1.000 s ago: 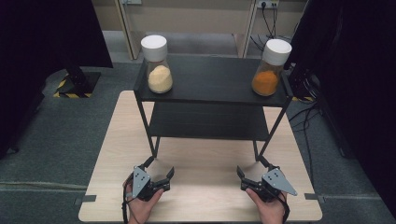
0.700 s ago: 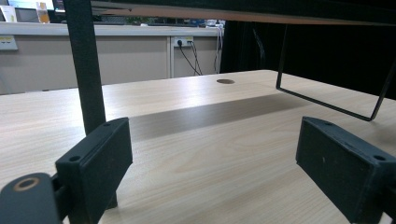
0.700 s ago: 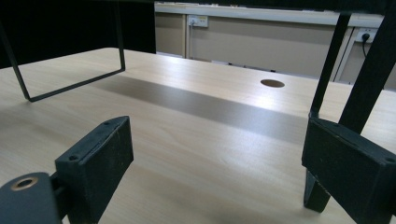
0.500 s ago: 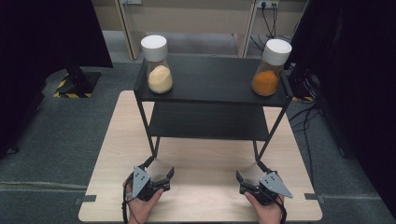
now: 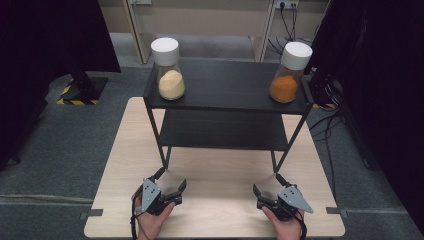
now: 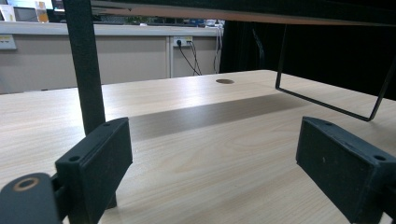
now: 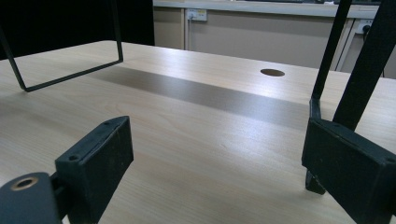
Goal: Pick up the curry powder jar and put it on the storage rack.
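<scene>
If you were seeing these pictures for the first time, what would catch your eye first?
Two white-capped jars on a black shelf rack: the pale-powder jar at its left end, the orange-powder jar at its right. Below, near the table's front edge, the left hand-held gripper and right hand-held gripper rest open.

Each hand holds a black two-jaw gripper: the left gripper (image 5: 169,186) and right gripper (image 5: 266,190) both carry a grey three-cornered plate on top, dotted with small screws. The jaws are thick, matte black blocks with screw holes near their tips. A dark cable trails from the left one.
</scene>
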`<state>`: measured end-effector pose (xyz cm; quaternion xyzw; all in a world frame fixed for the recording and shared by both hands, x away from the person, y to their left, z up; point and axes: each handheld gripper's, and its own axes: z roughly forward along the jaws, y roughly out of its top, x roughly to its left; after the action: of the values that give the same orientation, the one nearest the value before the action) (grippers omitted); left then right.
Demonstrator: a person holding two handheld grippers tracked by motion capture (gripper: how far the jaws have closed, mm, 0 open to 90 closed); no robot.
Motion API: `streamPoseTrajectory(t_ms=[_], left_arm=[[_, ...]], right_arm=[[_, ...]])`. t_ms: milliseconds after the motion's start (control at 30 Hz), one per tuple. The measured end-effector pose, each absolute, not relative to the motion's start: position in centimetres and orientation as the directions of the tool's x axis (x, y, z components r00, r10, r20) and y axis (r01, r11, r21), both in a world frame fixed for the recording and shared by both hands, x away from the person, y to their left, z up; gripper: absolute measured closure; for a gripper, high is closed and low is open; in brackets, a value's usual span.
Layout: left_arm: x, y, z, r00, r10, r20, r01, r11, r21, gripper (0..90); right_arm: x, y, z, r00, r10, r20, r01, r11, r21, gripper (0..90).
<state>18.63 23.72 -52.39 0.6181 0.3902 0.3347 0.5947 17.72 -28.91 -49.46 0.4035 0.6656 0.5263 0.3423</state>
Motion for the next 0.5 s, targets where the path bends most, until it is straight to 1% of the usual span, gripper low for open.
streamPoseTrajectory(t_ms=[500], left_arm=[[18.62,23.70,-52.40,0.472,0.880,-0.048,0.083,0.010,0.997,10.2]], right_arm=[[17.66,-29.26,-49.73,-0.445,0.895,-0.013,0.170,0.098,0.981,9.9]])
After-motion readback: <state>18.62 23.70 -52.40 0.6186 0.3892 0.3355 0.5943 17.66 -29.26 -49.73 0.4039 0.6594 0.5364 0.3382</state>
